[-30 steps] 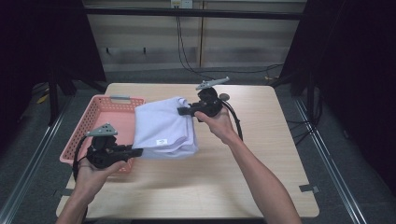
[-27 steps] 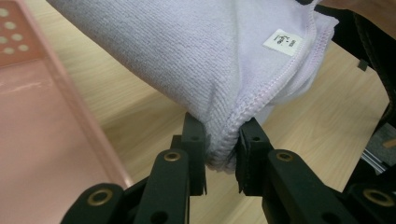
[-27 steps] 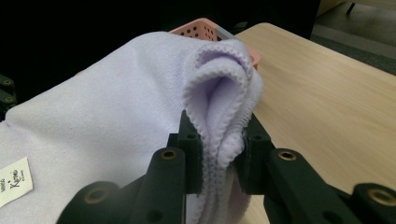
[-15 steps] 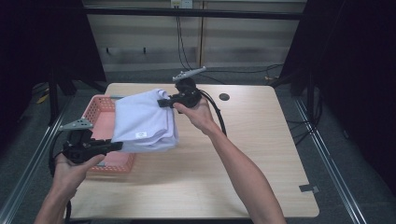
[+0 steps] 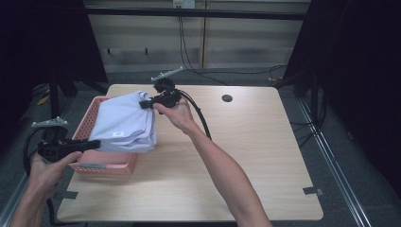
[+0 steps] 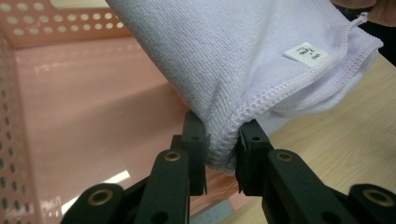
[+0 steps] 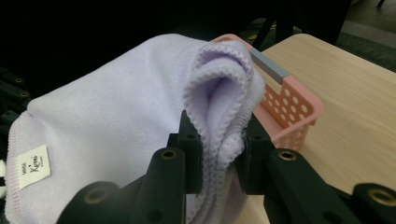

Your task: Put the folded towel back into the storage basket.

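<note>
Both tools, left (image 5: 92, 143) and right (image 5: 145, 104), clench the folded towel (image 5: 125, 124) above the basket (image 5: 101, 163) (far left of the desk (image 5: 246, 142)); uneven lowering could unfold it or snag the rim.

Worktop: pale wooden rectangular worktop (image 5: 246, 156) with rounded corners, standing on a grey floor (image 5: 350, 156).
Basket: pink perforated plastic basket (image 5: 101, 163) resting on the worktop towards 9 o'clock, at its left edge.
Hole: round dark cable hole (image 5: 227, 98) in the worktop surface, towards 1 o'clock.
Tape: grey tape strips at the near corners, at 4 o'clock (image 5: 314, 191) and 8 o'clock (image 5: 68, 195).
</note>
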